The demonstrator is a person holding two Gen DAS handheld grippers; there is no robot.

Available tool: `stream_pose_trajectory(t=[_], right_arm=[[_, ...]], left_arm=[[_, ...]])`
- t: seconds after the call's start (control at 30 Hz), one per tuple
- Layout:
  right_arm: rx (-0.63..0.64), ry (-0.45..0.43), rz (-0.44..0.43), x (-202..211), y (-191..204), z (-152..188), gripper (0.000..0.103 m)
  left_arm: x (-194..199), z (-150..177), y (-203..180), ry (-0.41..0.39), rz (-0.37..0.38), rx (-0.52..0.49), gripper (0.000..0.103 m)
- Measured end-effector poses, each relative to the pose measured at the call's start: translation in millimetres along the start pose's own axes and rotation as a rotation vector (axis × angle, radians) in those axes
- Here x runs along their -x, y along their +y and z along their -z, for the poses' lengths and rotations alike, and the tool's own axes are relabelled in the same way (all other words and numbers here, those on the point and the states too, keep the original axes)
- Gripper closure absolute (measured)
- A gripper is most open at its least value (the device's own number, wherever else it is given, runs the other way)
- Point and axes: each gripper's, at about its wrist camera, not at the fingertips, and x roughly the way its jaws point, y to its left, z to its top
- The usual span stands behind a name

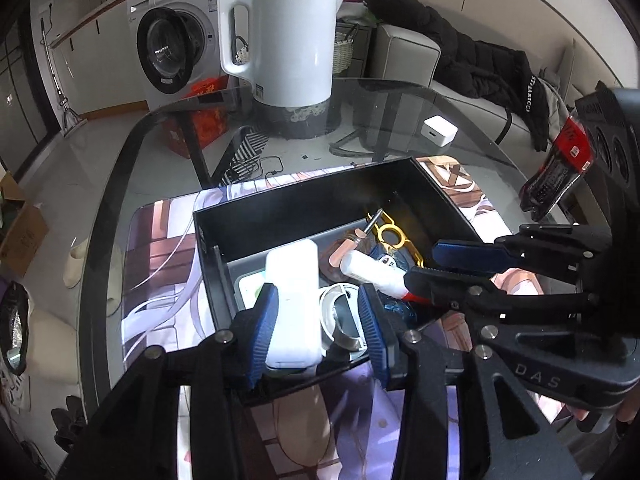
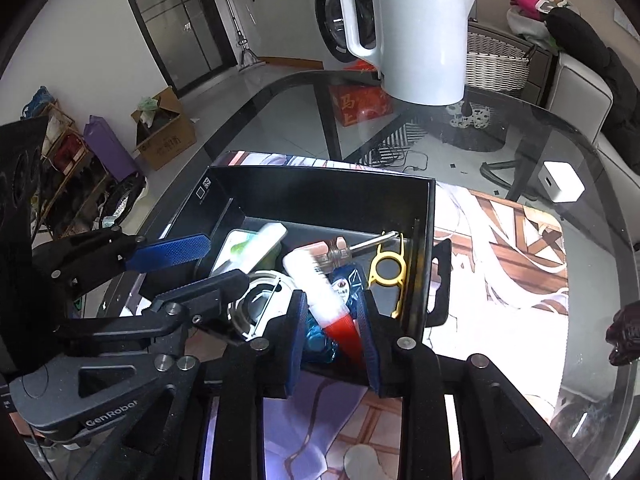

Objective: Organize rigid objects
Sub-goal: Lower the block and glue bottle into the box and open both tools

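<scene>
Left gripper [image 1: 316, 328] jaws apart around flat white rigid plastic bar [image 1: 294, 300], over black open-top box [image 2: 320, 192]. Right gripper [image 2: 334, 334] parted astride white tube with red cap [image 2: 320, 288], apparently unpinched. Both light, stiff, slick; grip mid-length across narrow width.

**Box and its surroundings on the table**

A box [image 2: 320, 192] is set on a mat [image 2: 500, 240] on the table [image 2: 540, 136]. A kettle [image 2: 424, 40] is placed behind it; a small adapter [image 2: 562, 182] is found to its right. A tube [image 2: 316, 280] and a screwdriver [image 2: 360, 246] are laid inside.

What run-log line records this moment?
left gripper: open, around white plastic block | right gripper: open, around red-capped white tube | both inside black rectangular box
</scene>
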Motion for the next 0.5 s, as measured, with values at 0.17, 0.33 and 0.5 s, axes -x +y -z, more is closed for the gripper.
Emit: stream_pose_trajectory(t=[0.17,0.33,0.5], right_arm=[[-0.007,-0.046,-0.004,20.6,1.0,7.3,0.067],[-0.006,-0.111,-0.012,49.4,8.7,24.5,0.067],[0.001,-0.138,-0.013,64.6,15.2,46.8,0.057]], left_arm=[[28.2,2.2,-0.3,-0.107,-0.029,0.018,0.042],[50.2,14.6,-5.5,-0.175,-0.047,0.013,0.038],[61.4,31.2,-6.4,-0.206,-0.076,0.029,0.022]])
